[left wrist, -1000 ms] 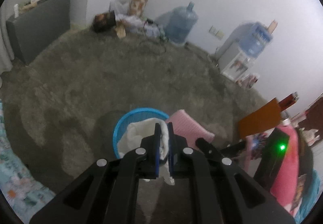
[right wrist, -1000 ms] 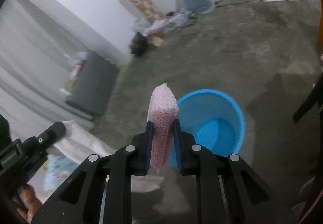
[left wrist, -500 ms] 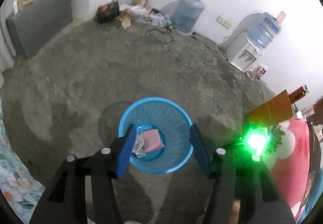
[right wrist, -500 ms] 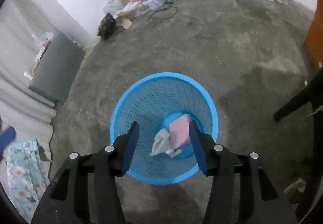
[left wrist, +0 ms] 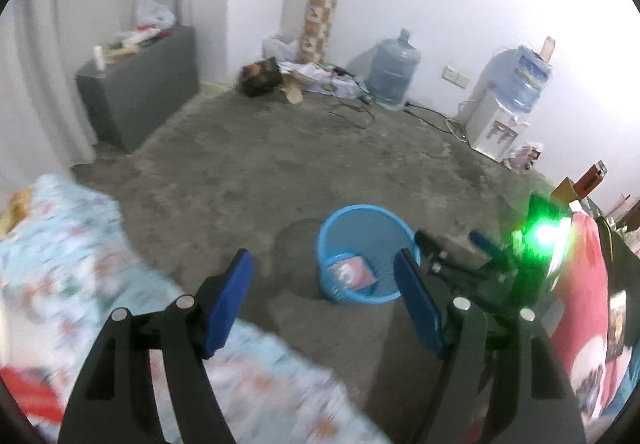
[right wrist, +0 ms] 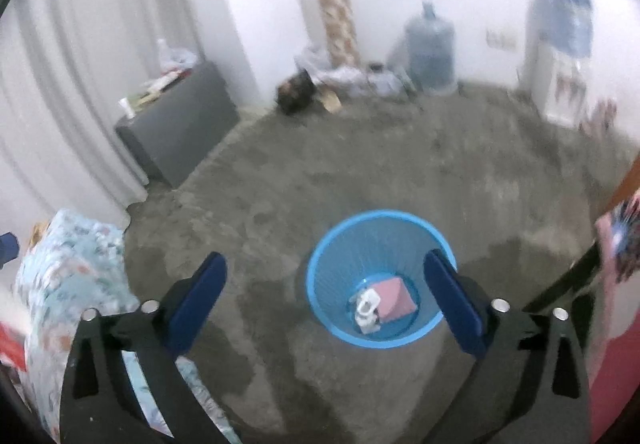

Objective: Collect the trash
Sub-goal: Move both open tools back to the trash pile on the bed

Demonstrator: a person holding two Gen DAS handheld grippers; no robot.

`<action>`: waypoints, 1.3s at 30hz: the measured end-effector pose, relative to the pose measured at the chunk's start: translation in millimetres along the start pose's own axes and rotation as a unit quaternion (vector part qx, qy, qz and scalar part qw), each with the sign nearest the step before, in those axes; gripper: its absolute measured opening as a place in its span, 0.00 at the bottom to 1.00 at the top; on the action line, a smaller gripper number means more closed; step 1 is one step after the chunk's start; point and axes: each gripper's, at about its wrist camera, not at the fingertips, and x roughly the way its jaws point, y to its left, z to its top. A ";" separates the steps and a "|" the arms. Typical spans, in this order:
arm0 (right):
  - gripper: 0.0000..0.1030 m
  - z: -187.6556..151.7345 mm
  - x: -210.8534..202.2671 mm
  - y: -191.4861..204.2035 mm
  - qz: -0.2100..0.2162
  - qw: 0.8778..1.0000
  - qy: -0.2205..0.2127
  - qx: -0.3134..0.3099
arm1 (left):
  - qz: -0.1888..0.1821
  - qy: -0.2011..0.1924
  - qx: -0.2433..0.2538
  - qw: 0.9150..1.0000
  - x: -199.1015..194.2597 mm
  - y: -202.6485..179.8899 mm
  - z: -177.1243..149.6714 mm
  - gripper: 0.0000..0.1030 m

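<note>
Both grippers wide, nothing held

The left gripper (left wrist: 326, 298) and right gripper (right wrist: 326, 296) both point downward, jaws just opened and spread wide, with nothing between the blue pads (left wrist: 226, 302). The right gripper also shows beyond the left's right finger.

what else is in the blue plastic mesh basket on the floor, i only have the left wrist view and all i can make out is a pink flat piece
observer: The right wrist view looks down into the blue plastic mesh basket. A white crumpled piece lies on its bottom, right beside the pink flat piece, on that piece's left.
operator: ok and is anything in the right gripper
observer: No. The right gripper has nothing in it: its jaws have just been opening and stand wide apart, with the basket on the floor beyond them.
</note>
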 end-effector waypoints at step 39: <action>0.92 -65.4 -119.6 279.1 0.318 0.900 -0.016 -0.298 | 0.148 -0.180 -0.269 0.934 -258.0 194.5 -209.9 0.95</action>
